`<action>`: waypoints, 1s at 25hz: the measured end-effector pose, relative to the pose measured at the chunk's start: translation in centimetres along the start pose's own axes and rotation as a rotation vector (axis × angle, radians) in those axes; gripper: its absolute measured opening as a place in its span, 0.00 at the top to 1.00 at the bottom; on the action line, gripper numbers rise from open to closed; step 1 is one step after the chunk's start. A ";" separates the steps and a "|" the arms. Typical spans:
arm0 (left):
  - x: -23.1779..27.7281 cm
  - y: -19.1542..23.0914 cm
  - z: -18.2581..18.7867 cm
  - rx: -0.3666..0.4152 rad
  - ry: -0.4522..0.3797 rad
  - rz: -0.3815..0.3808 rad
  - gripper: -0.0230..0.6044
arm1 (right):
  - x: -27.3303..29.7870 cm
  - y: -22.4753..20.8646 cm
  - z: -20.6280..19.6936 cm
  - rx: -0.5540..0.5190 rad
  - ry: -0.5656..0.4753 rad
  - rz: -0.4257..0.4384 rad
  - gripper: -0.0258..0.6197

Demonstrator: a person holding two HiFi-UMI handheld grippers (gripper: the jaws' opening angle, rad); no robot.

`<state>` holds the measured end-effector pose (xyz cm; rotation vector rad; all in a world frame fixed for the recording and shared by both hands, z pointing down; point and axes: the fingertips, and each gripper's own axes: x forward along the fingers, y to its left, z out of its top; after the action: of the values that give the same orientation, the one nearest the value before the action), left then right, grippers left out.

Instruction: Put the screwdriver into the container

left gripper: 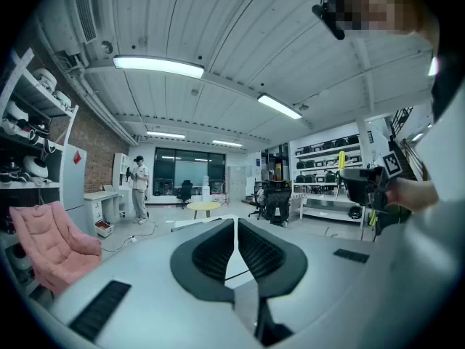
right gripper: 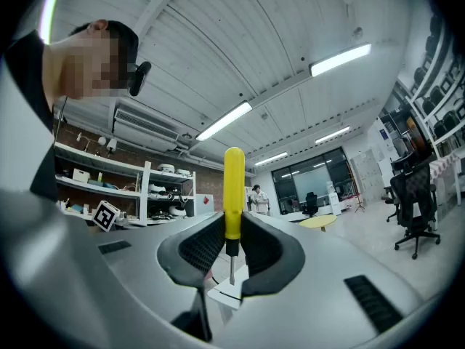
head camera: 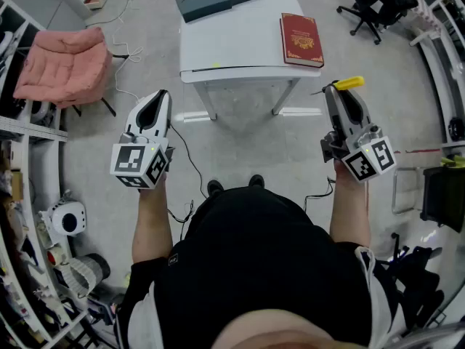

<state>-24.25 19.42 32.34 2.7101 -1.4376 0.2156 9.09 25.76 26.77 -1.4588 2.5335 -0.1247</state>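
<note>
The right gripper [head camera: 336, 93] was clamped on the screwdriver [right gripper: 233, 187] before the table [head camera: 240, 49] — not yet in the container [head camera: 211, 2] at the table's far end; the left gripper [head camera: 160, 99] was closed, empty.

Ahead of your left claw [head camera: 161, 97] and right claw [head camera: 335, 88], between the two, stands a white table [head camera: 232, 49]. A red book [head camera: 301, 39] lies on it, just ahead of the right claw. A pink chair [head camera: 64, 65] sits ahead and left of the left claw. A black office chair [head camera: 374, 6] stands well ahead of the right claw. Shelving [head camera: 22, 158] runs left of the left claw.
</note>
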 end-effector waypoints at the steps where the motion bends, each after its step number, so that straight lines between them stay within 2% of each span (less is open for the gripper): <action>1: 0.6 -0.1 0.1 -0.002 0.001 -0.008 0.92 | 0.6 0.1 0.0 -0.023 0.011 0.012 0.83; 6: 2.0 -1.2 1.3 0.005 -0.024 -0.034 0.92 | 2.5 0.4 0.8 -0.073 0.002 0.044 0.83; 12: 2.8 -1.8 2.4 0.025 -0.027 -0.016 0.92 | 2.8 0.1 1.2 -0.054 -0.021 0.054 0.83; 16: 3.0 -2.3 3.0 0.043 -0.024 -0.003 0.92 | 2.2 0.1 1.7 -0.079 -0.020 0.070 0.83; 20: 3.4 -3.3 2.5 0.036 -0.008 0.002 0.92 | 1.0 -0.4 1.5 -0.086 -0.008 0.090 0.83; 25: 4.6 -5.6 1.2 0.010 0.020 -0.006 0.92 | -1.4 -3.2 1.4 -0.030 -0.013 0.070 0.83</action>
<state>-16.96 18.63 31.89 2.7116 -1.4270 0.2486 12.81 25.34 26.19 -1.3752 2.5828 -0.0658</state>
